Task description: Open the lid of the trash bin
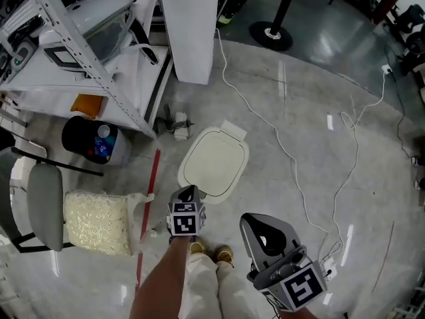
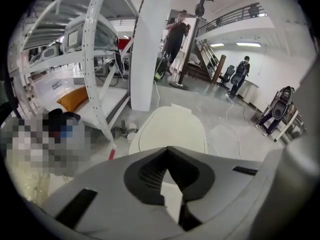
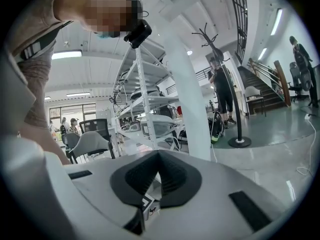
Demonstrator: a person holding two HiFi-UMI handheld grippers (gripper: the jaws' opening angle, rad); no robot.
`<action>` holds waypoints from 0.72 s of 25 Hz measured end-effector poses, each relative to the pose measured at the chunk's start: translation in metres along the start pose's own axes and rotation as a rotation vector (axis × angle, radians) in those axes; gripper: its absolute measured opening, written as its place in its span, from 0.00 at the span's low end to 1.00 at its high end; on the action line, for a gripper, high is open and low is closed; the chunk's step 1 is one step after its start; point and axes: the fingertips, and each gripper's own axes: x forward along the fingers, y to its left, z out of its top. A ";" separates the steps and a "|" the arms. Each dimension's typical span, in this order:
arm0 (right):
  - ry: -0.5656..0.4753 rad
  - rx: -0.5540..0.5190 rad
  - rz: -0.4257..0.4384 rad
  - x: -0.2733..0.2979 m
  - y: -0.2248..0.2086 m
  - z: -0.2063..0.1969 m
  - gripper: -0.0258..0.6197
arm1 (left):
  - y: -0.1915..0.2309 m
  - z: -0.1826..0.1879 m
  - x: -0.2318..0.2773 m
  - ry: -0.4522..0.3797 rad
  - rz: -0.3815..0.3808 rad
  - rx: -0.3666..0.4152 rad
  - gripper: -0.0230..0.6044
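Note:
The trash bin (image 1: pixel 214 163) stands on the grey floor just ahead of my feet, its cream oval lid (image 2: pixel 172 131) lying flat and closed. My left gripper (image 1: pixel 188 191) hovers over the lid's near edge, jaws shut with nothing between them; in the left gripper view its tips (image 2: pixel 167 151) meet in front of the lid. My right gripper (image 1: pixel 260 226) hangs lower right, away from the bin. It points up at the shelving, and its jaws (image 3: pixel 158 154) are shut and empty.
A white metal rack (image 1: pixel 99 65) and a white pillar (image 1: pixel 192 28) stand left and behind the bin. A red stick (image 1: pixel 147 205), a cream cushion (image 1: pixel 99 221) and a grey chair (image 1: pixel 43 205) lie to the left. White cables (image 1: pixel 292 165) trail over the floor to the right.

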 end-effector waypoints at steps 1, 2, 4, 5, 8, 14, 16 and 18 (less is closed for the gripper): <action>0.003 0.000 -0.002 0.000 -0.001 -0.001 0.08 | 0.001 -0.008 0.006 0.025 0.001 -0.002 0.02; 0.006 0.000 -0.004 -0.001 -0.002 -0.003 0.08 | 0.001 -0.016 0.011 0.049 0.003 0.000 0.03; 0.015 0.003 -0.007 -0.004 -0.003 -0.008 0.08 | 0.001 -0.029 0.018 0.095 0.008 0.010 0.02; 0.018 0.005 -0.007 -0.005 -0.004 -0.010 0.08 | 0.001 -0.036 0.021 0.116 0.009 0.010 0.02; 0.025 0.009 -0.006 -0.006 -0.004 -0.016 0.08 | -0.001 -0.050 0.025 0.164 -0.004 0.017 0.03; 0.039 -0.001 -0.002 -0.006 -0.005 -0.019 0.08 | 0.003 -0.064 0.032 0.189 0.003 0.014 0.03; 0.043 -0.005 0.001 -0.006 -0.005 -0.020 0.08 | 0.005 -0.064 0.033 0.178 0.004 0.016 0.03; 0.066 -0.021 0.025 -0.007 -0.002 -0.024 0.08 | 0.003 -0.063 0.032 0.186 -0.004 0.043 0.04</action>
